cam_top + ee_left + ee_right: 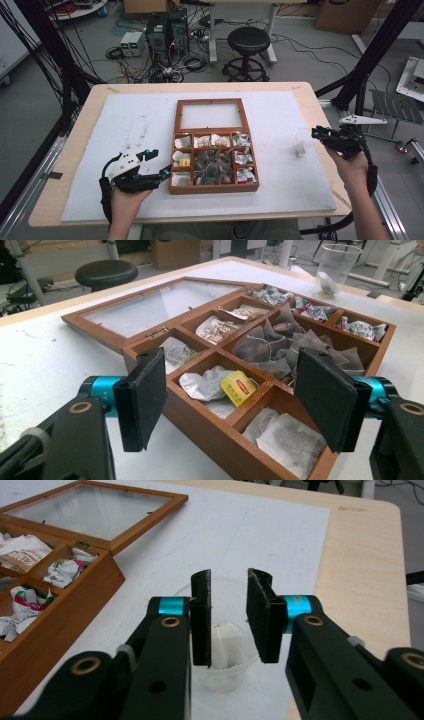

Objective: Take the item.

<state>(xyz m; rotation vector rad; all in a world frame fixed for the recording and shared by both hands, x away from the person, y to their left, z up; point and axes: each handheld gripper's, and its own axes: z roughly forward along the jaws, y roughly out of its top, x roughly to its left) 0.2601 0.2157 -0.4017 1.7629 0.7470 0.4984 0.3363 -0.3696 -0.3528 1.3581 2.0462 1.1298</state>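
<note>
High view: wooden tea box (pixel 214 187) sits mid-table on the white mat (pixel 280 165), lid (pixel 212 114) flipped open flat behind it, glass pane up. Compartments hold tea bags. Left gripper (pixel 161 164) rests at the box's near-left corner, jaws spread, nothing between them, person's left hand (pixel 126 196) behind it. Right gripper (pixel 315 133) is well right of the box, just beside a clear plastic cup (pixel 302 141) standing upright on the mat; a tea bag (pixel 299 149) lies inside the cup. Right hand (pixel 352 165) holds the gripper from the table's right edge. Left gripper view: jaws wide apart, released, framing the box's near compartments; a yellow-tagged bag (pixel 239 387) lies in the compartment between them, touching neither pad. Darker pyramid bags (pixel 280 347) fill the big middle compartment, wrapped sachets (pixel 362 329) sit in the far row. The cup (pixel 339 266) stands far off past the box. Right gripper view: jaws partly open, right over the cup (pixel 220 672), pads clear of everything; the tea bag (pixel 224 647) sits in the cup bottom below the gap, not gripped. Box corner (pixel 75 600) and lid (pixel 95 512) are off to the left, apart from the cup.
</note>
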